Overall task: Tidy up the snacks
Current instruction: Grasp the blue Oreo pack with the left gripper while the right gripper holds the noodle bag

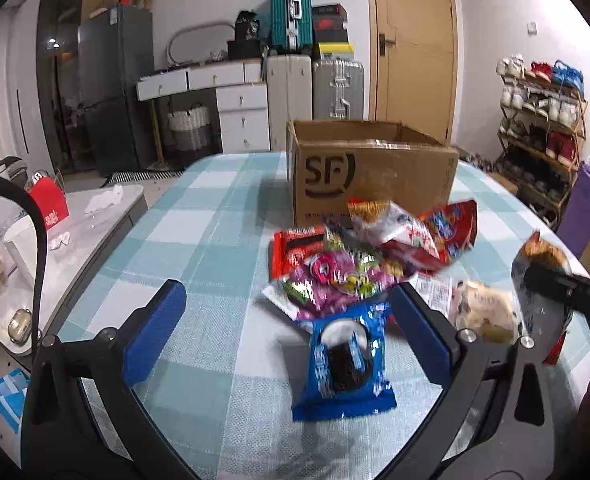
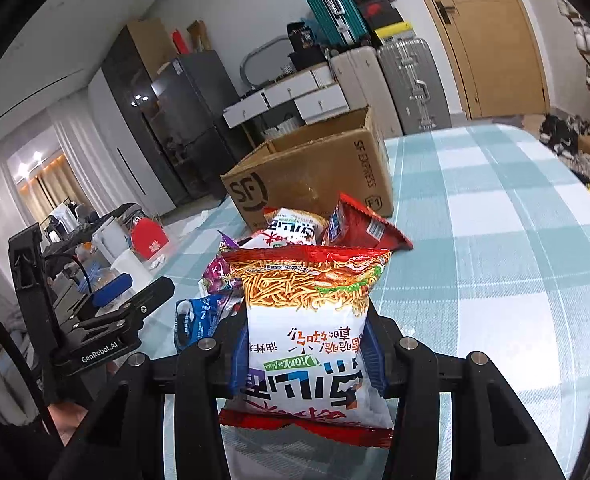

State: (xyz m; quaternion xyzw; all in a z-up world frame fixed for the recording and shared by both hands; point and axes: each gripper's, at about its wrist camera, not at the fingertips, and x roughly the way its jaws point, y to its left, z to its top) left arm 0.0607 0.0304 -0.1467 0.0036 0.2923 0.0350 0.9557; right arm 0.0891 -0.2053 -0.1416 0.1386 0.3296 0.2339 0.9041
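A pile of snack packets (image 1: 375, 256) lies on the checked tablecloth in front of an open cardboard SF box (image 1: 371, 176). My left gripper (image 1: 287, 320) is open, its blue pads either side of a blue cookie packet (image 1: 343, 364) lying flat on the table. My right gripper (image 2: 307, 344) is shut on a white and red noodle snack bag (image 2: 311, 320) and holds it above the table; it shows at the right edge of the left wrist view (image 1: 535, 280). The box (image 2: 315, 172) stands behind the pile (image 2: 295, 236) in the right wrist view.
A beige round-snack packet (image 1: 487, 312) lies right of the blue one. A side table (image 1: 75, 232) with a red box and clutter stands left of the table. Suitcases, drawers and a door are at the back, a shoe rack (image 1: 543, 120) at right.
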